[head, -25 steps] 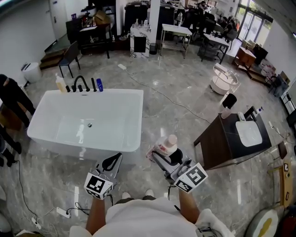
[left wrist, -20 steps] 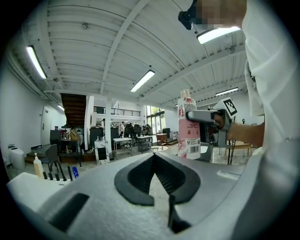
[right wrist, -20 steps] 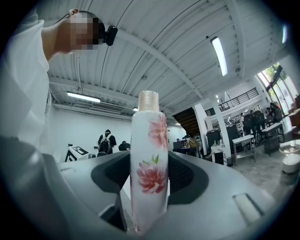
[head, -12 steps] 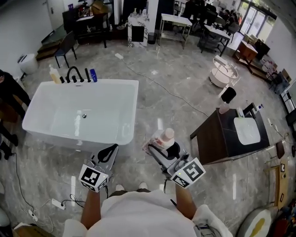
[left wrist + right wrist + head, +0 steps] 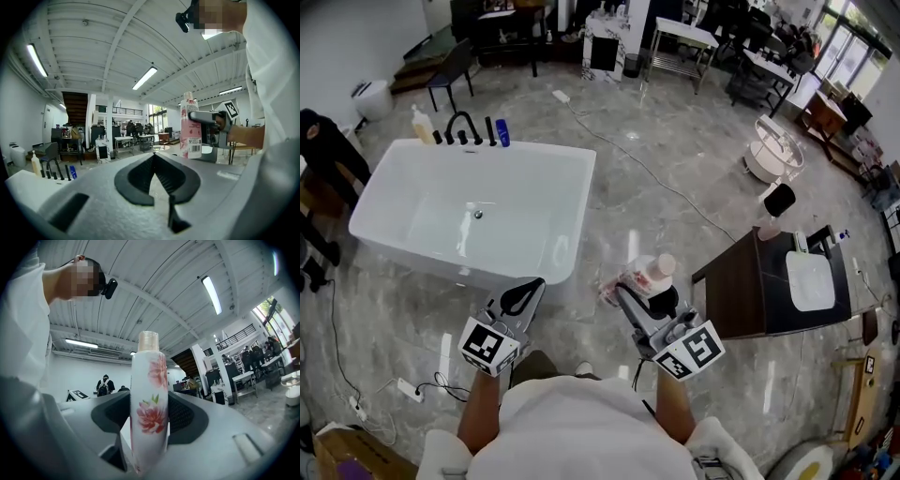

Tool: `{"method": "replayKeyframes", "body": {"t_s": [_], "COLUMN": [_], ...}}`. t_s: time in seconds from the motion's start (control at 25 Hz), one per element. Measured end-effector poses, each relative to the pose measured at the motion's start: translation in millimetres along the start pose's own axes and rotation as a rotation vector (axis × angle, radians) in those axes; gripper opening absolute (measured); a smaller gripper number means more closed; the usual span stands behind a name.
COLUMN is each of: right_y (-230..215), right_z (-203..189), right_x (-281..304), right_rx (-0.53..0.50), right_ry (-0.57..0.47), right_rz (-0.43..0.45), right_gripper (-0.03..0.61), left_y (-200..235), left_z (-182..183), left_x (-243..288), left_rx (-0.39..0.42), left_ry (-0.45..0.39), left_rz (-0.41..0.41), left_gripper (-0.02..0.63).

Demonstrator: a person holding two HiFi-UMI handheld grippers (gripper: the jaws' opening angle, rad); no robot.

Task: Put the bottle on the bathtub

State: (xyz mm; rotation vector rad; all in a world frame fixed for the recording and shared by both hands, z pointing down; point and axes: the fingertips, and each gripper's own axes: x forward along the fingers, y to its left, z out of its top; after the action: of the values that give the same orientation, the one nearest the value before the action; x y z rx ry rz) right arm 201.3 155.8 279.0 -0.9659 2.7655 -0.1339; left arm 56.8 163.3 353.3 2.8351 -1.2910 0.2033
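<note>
Bottle (image 5: 645,278): tall white plastic cyl, pink floral print, clamped in R gripper (image 5: 650,298). L gripper (image 5: 523,298) pinched closed, empty. Tub (image 5: 578,217): glossy white rect.

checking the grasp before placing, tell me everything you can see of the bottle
The bottle is a slim white cylinder, plastic by its look, printed with pink-red flowers and capped in pale peach. It stands upright, clamped round its body between the right gripper's jaws, above the floor beside the bathtub, apart from it.
</note>
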Motion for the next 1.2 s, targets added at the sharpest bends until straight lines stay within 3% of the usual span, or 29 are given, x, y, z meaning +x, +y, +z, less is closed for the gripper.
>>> {"method": "replayKeyframes", "body": {"t_s": [0.36, 0.6, 0.92, 1.2], "right_y": [-20.0, -50.6, -82.2, -118.1], "right_z": [-22.4, -37.2, -44.2, -59.5], "right_x": [72.9, 166.5, 286.1, 331.4], "right_rx": [0.022, 0.006, 0.016, -0.008], "right_ry": [0.027, 0.062, 0.048, 0.068], "right_rz": [0.006, -0.03, -0.065, -0.096], "right_gripper": [0.242, 0.241, 0.241, 0.241], "left_y": [75.6, 170.5, 294.4, 345.5], "left_z": [-14.6, -28.2, -12.3, -24.8], "left_x": [18.3, 54.5, 98.0, 141.4], "left_rx": [-0.029, -0.052, -0.018, -0.038], "left_ry": [0.008, 0.006, -0.024, -0.03], "left_rz": [0.009, -0.034, -0.1, -0.142], "left_gripper": [0.002, 0.002, 0.002, 0.002]}}
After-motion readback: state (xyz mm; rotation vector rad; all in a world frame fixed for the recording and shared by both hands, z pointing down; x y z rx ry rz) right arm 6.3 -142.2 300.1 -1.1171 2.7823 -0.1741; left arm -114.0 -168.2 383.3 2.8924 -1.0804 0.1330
